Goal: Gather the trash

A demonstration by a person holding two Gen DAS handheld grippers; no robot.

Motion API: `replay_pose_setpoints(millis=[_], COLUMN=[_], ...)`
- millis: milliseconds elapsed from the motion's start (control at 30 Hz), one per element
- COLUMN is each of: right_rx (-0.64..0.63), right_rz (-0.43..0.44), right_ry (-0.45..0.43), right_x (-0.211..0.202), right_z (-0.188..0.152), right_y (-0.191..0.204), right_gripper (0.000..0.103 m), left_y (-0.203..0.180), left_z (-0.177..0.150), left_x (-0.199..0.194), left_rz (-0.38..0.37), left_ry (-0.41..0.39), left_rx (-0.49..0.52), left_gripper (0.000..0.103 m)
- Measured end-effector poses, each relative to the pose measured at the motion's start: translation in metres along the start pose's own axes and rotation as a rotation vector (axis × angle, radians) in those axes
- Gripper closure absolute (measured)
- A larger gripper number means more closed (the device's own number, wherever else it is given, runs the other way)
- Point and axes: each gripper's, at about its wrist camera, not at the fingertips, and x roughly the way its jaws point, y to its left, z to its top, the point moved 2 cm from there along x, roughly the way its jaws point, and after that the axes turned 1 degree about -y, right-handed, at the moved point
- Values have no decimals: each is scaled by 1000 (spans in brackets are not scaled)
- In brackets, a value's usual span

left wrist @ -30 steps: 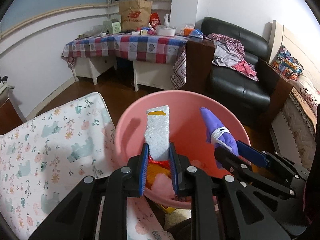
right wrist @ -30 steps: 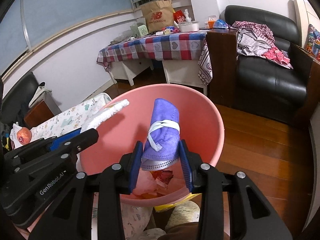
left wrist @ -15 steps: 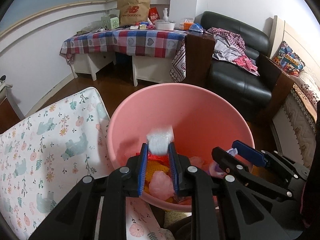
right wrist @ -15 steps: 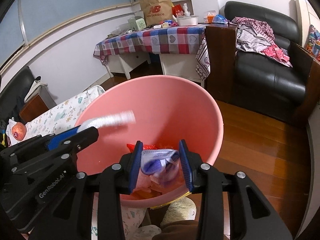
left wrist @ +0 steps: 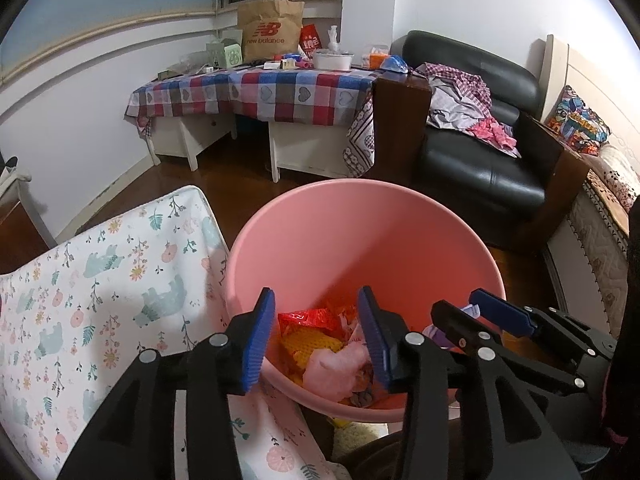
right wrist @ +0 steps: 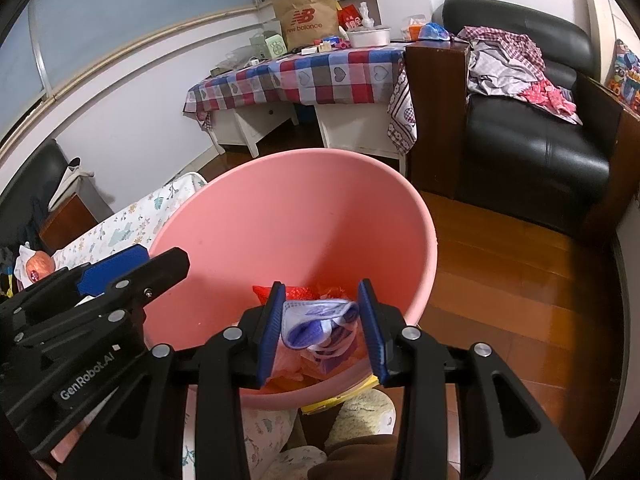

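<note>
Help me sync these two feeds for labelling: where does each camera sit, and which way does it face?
Left wrist: rides the left gripper, looking forward and down into the pink bin; jaws just opened, nothing between them; the right gripper shows at right.
Right wrist: rides the right gripper, same downward aim; its pads hold a purple face mask; the left gripper shows at left.
Shared: pink bin, checked tablecloth, black sofa, New Balance bag.

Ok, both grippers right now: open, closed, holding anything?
Left gripper: open, jaws have just been opening, nothing between them, over the pink bin.
Right gripper: shut on the purple mask.
</note>
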Motion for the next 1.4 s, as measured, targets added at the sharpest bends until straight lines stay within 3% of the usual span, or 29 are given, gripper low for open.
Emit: replay_pose_setpoints(millis=[433,500,1067,1133,1200,1400], right_rx=[-8,-17,-73,-82,-88,-93], right_rz=[57,60,32,23,15,9], right_ry=[-48,-52,-157,-176,-194,-227], right_x=[-18,-20,-64,-71,-77,-93], right_z=[9,9,-6,-9,-13,-22], right_y=[5,8,34,38,43,52], right_gripper=[63,59,55,54,46,46], left_y=[6,7,17,20,22,27], left_z=[11,12,1,0,-2,-10], left_x=[-26,-29,-75,-83,-90,-113], left_rz=[-5,-6,13,18,20,17], left_ry=[-78,-84,-141,-150,-159,-186], left_rx=[-6,-8,-38,-50,-59,-76], left_gripper=[48,47,47,47,47,49])
